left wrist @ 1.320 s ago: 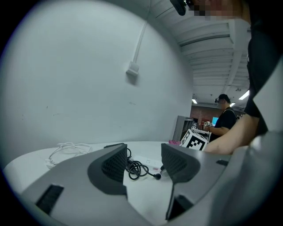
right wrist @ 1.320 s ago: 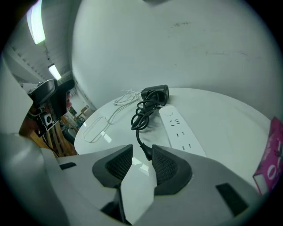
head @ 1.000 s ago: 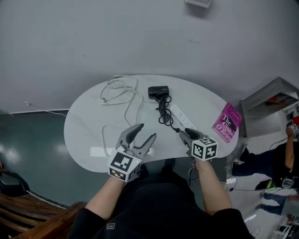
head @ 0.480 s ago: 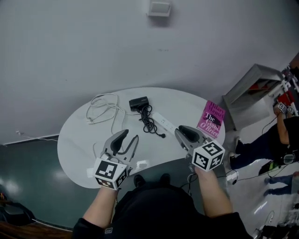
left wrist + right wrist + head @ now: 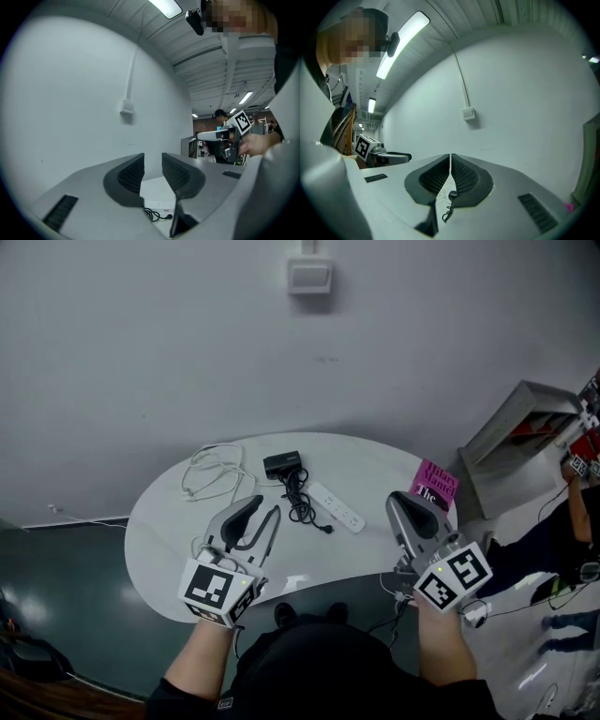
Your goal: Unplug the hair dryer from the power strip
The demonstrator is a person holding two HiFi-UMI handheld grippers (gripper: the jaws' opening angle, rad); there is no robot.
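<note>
Both tools hang level above the counter (image 5: 164,535), well clear of everything on it. The left tool (image 5: 264,510) has its jaws closing with a gap between them and nothing in it. The right tool (image 5: 408,502) is closing too, its jaws all but together and empty.

The hair dryer (image 5: 283,464) sits at the far side of the counter, and its cord (image 5: 300,501) is bunched between it and the power strip (image 5: 337,507). The plug (image 5: 329,529) seems to lie loose just beside the strip's near edge, so I judge it already out, though it is too small for me to be sure.

I'd check that before anything else. If the prongs turn out to be seated, I'd open both tools, press the left one down on the strip to pin it, then take the plug body with the right one — never the cord. The pull should go straight along the prongs, with no twisting, so the strip doesn't skid toward the edge.
</note>
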